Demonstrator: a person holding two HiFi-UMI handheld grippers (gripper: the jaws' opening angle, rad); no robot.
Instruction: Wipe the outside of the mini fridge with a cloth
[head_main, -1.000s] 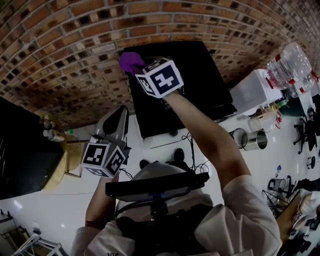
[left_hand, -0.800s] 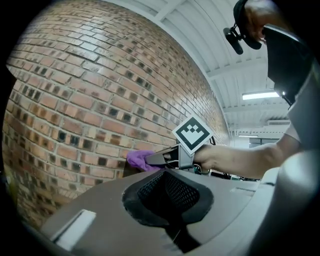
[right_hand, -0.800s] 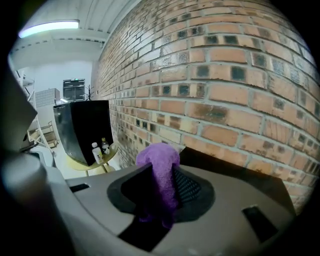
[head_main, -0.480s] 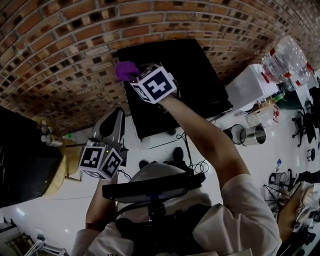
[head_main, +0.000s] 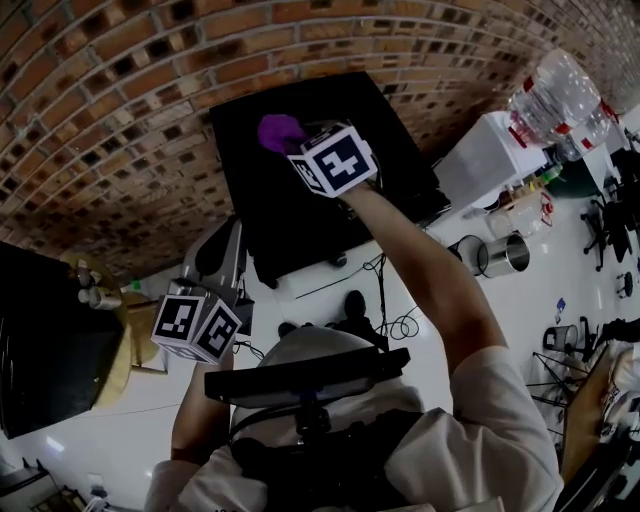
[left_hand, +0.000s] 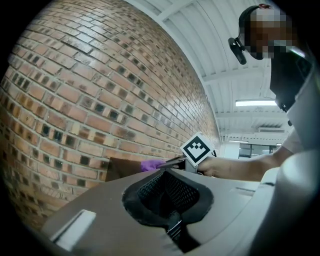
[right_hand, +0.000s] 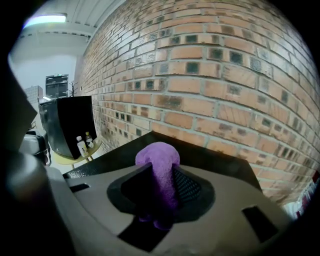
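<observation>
In the head view, the right gripper (head_main: 297, 143) is reaching out over the top of the black boxy mini fridge (head_main: 300, 215). It is holding a bunched purple fuzzy cloth (head_main: 280, 132) that is sticking out ahead of its tips. The left gripper (head_main: 232, 232) is hanging well back from the fridge, nearer the person, and is carrying nothing.

In the left gripper view, its jaws are pressed together with nothing between them. Ahead of them, the cloth is sitting at the level of the fridge's top.

In the right gripper view, the jaws are clamping the cloth's tail at a middling width, and the wad is bulging beyond their tips. The fridge top is spreading out below and ahead of it, with the red brick wall (right_hand: 225, 75) just behind. Whether the wad is actually touching the top is hard to tell.

To wipe well, the gripper probably needs tilting so the wad, not the jaw tips, is bearing on the surface. Overlapping strokes should cover the top, edges and sides, while the left gripper is kept clear.
</observation>
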